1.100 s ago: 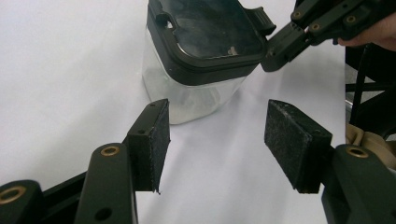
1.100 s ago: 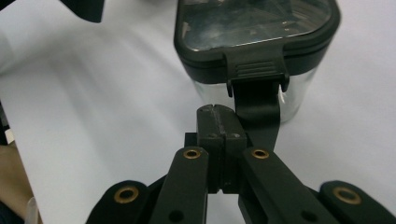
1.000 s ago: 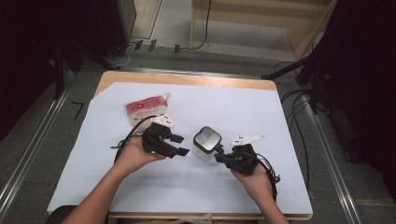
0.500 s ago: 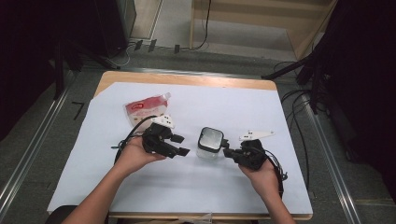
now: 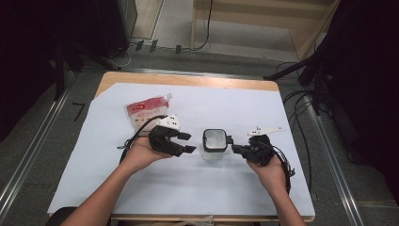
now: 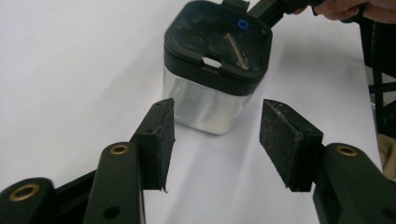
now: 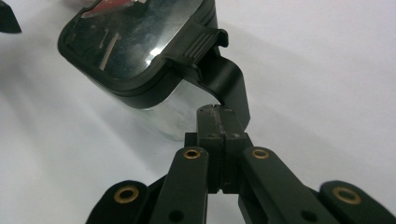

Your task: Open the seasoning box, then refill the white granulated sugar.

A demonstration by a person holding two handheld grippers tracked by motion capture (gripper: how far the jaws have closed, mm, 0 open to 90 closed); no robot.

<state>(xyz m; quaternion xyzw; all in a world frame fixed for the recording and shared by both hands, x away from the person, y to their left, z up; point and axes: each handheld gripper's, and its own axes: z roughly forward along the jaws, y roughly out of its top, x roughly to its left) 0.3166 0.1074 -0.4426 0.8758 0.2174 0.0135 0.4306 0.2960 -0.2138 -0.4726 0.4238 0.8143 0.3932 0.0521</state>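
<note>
Container: a square clear-walled container (image 5: 214,146) with a black lid and tinted glossy top stood upright near the middle of the white-covered desk (image 5: 226,188); a black ribbed latch tab (image 7: 198,44) jutted from the lid's edge toward the person's right.
Container position: between the two tools, well in front of a red-and-white packet (image 5: 143,110) lying farther back on the left.
Right tool (image 7: 218,112): its jaws were pressed together on the black tab hanging from the lid, the hand low beside the container with the forearm coming in from the bottom edge.
Left tool (image 6: 215,135): jaws apart with nothing between them, aimed at the container's near wall and just short of it; they had just been narrowing.
Change: the container and right tool had shifted to the right, and the container, earlier apparently tipped, now looked upright.
</note>
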